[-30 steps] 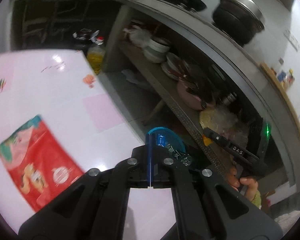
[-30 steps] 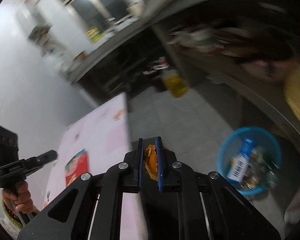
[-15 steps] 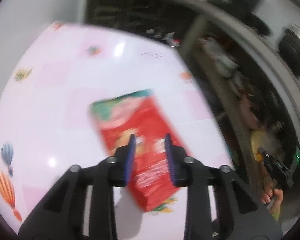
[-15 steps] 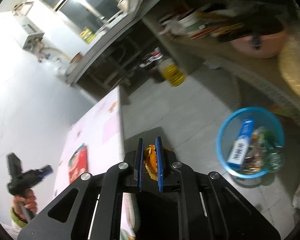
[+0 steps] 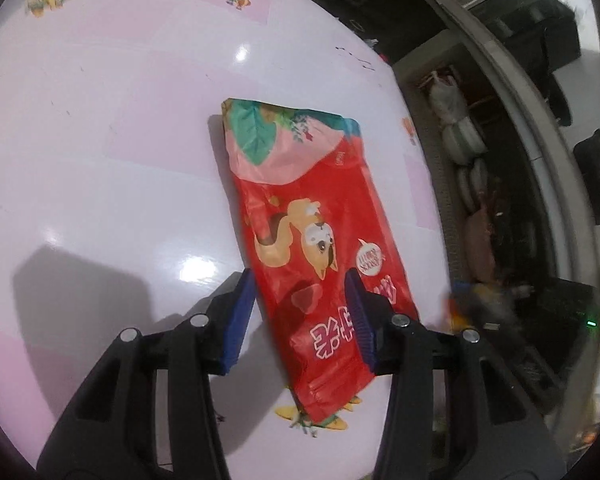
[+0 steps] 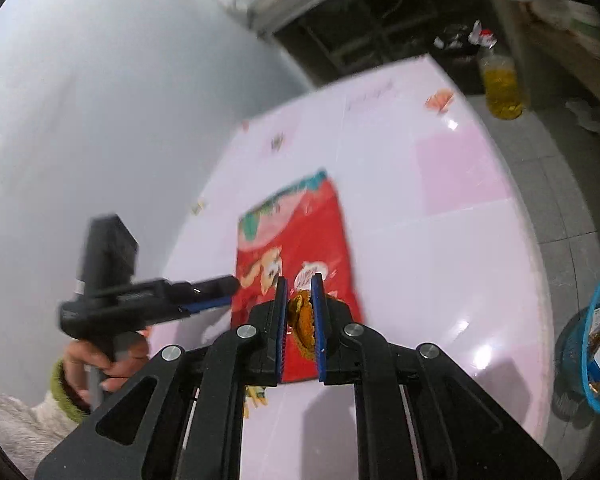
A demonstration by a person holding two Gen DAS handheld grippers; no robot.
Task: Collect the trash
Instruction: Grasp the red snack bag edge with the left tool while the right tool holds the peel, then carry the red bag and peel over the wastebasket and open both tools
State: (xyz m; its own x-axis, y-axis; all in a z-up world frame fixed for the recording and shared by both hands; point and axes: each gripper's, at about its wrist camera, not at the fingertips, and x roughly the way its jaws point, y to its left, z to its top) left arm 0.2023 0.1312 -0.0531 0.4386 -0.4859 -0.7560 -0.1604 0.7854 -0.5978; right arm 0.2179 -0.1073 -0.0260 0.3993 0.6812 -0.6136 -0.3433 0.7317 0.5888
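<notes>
The left tool (image 5: pixel 300 312), seen a second ago pressed together and aimed past the worktop edge toward the blue basket, is now spread wide and brought low over the red snack bag (image 5: pixel 312 248). The bag is straddled by the two blue pads: the left pad (image 5: pixel 240 316) is seen just beside the bag's long edge, the right pad (image 5: pixel 360 320) over its printed face. Whether the pads are touching the foil cannot be told. The bag lies flat on the pink worktop (image 5: pixel 100 160), its near end close to the worktop's front edge.

The right tool (image 6: pixel 299 312) is kept nearly pressed together, an orange-brown scrap (image 6: pixel 304 320) being pinched between its pads, as it was a second ago. The blue basket (image 6: pixel 596 360), already holding a carton and other wrappers, is seen on the floor at the right of the worktop.

By this change the bag is judged to be the next item to be collected; a grip on it is not yet made, and the scrap is still to be dropped in the basket.
</notes>
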